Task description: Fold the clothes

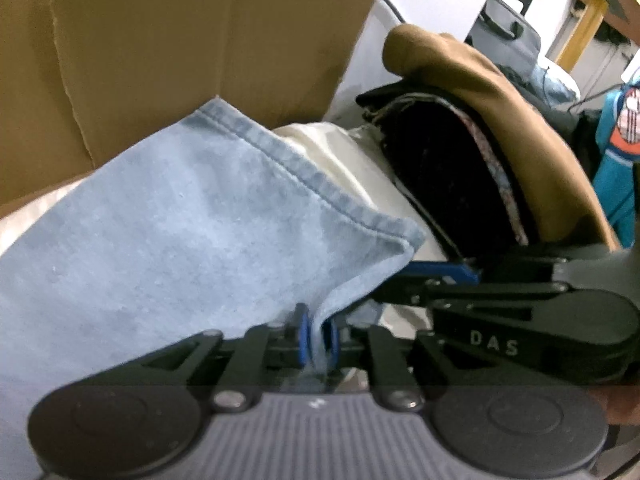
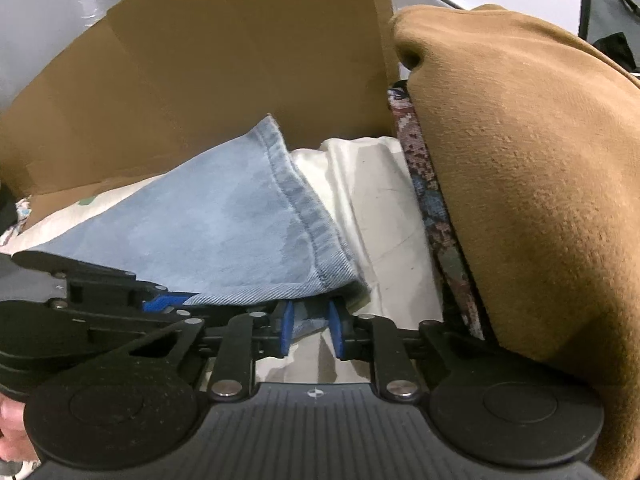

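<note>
A tall brown cardboard panel (image 1: 160, 60) stands behind the work area. Against it, on a cream cloth-covered surface (image 2: 384, 208), lies the pale blue denim garment with a stitched hem (image 1: 168, 232). To its right rises a stack of folded clothes topped by a tan fleece piece (image 2: 532, 200) over a dark patterned layer (image 2: 432, 216).

The denim looks fairly heavy and stiff for cloth, likely to hold a crease yet sag if carried by one corner; the doubled hem seems the firmest place to grip, one corner per tool.

The left gripper (image 1: 319, 338) has a fold of denim edge running between its blue pads, which appear to sit against it, so it reads as clamped on the cloth. The right gripper (image 2: 310, 330) has the hem corner between its pads with a visible gap beside the cloth, so it reads as not yet pinching.

Only the left view shows the room beyond the stack; only the right shows a hand (image 2: 12, 432) at the lower left.
</note>
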`<state>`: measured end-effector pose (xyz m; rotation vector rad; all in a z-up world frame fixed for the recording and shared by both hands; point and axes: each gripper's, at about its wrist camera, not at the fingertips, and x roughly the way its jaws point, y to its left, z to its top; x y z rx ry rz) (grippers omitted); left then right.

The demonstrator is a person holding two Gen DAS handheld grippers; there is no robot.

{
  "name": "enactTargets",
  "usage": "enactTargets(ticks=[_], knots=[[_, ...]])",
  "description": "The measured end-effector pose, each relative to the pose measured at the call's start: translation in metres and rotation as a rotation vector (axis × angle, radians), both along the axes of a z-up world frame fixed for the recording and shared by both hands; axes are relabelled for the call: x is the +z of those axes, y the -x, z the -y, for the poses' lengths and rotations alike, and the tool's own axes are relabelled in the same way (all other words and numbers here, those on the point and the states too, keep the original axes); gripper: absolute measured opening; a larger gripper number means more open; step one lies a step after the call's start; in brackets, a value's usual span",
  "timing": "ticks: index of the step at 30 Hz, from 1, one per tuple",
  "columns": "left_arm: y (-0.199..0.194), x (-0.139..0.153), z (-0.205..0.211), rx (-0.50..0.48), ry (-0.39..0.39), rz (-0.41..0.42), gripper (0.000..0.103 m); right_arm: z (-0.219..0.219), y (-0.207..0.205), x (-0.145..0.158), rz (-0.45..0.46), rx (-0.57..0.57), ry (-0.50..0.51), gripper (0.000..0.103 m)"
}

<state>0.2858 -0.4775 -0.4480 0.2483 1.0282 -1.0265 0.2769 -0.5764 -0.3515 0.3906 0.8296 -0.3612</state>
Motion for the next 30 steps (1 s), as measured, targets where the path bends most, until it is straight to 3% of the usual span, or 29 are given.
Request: enactTargets(ticks=[2, 7, 9, 12, 18, 26, 30], knots=[[0.001, 0.004, -0.001, -0.005, -0.001, -0.009, 0.025, 0.002, 0.001, 0.003, 0.002, -0.016, -0.006, 0.019], [0.006, 0.021, -0.014, -0.027, -0.023, -0.002, 0.061, 0.003, 0.005, 0.015, 0.015, -0.045, -0.047, 0.021], [0.010, 0.031, -0.023, -0.050, -0.028, 0.015, 0.062, 0.001, 0.007, 0.018, 0.019, -0.051, -0.064, 0.022], [0.017, 0.046, -0.041, -0.067, -0.065, 0.042, 0.072, -0.003, 0.009, 0.025, 0.025, -0.052, -0.082, 0.026], [0.032, 0.071, -0.098, -0.028, -0.133, 0.118, 0.078, -0.012, 0.014, 0.038, 0.043, -0.046, -0.098, 0.039], [0.047, 0.085, -0.172, 0.073, -0.243, 0.164, 0.082, -0.029, 0.014, 0.042, 0.044, 0.012, -0.102, 0.039], [0.055, 0.087, -0.194, 0.105, -0.256, 0.192, 0.084, -0.038, 0.012, 0.046, 0.038, 0.052, -0.091, 0.039]])
